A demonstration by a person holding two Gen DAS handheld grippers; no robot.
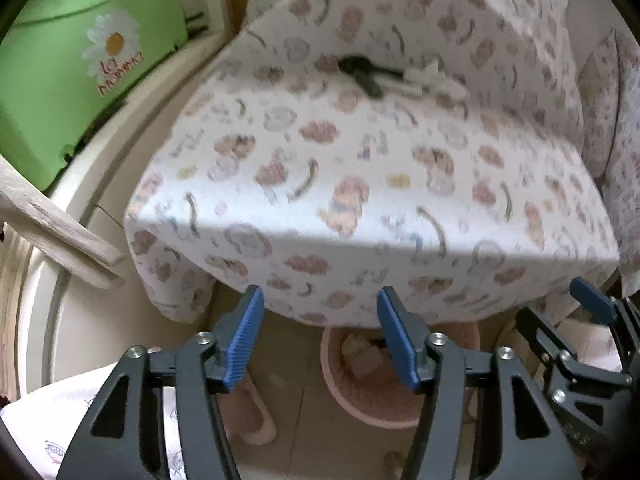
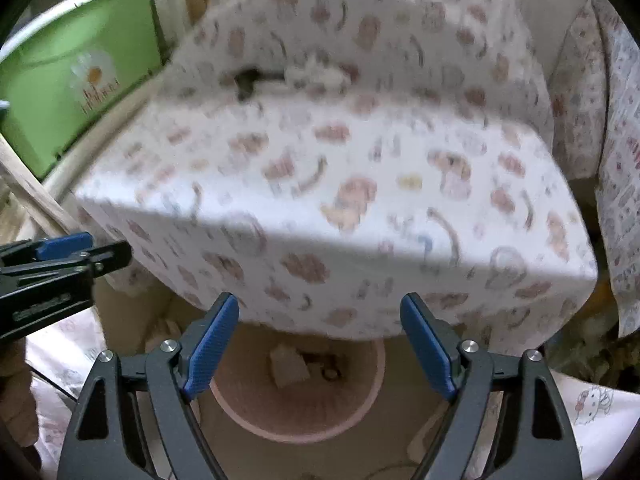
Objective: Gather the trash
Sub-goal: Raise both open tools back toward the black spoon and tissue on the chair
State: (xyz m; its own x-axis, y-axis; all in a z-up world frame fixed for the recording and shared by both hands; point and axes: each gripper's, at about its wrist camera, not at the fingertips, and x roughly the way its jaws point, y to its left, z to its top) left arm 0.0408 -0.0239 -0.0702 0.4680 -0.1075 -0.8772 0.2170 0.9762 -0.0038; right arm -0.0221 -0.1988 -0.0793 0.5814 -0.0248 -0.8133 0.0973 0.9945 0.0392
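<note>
A table draped in a patterned white cloth (image 1: 360,160) fills both views (image 2: 320,184). On it at the back lie a dark object (image 1: 362,74) and a crumpled white scrap (image 1: 430,78); both also show in the right wrist view, the dark object (image 2: 246,82) and the scrap (image 2: 316,72). A pink bin (image 1: 372,400) stands on the floor below the table's front edge, with crumpled paper (image 2: 288,366) inside; its rim (image 2: 296,432) is under the right gripper. My left gripper (image 1: 320,336) is open and empty. My right gripper (image 2: 320,344) is open and empty above the bin.
A green tub with a daisy print (image 1: 80,76) stands at the back left, also in the right wrist view (image 2: 76,76). A pale wooden bar (image 1: 60,236) juts in at left. Patterned fabric (image 1: 616,132) hangs at right. A pink slipper (image 1: 248,420) lies on the floor.
</note>
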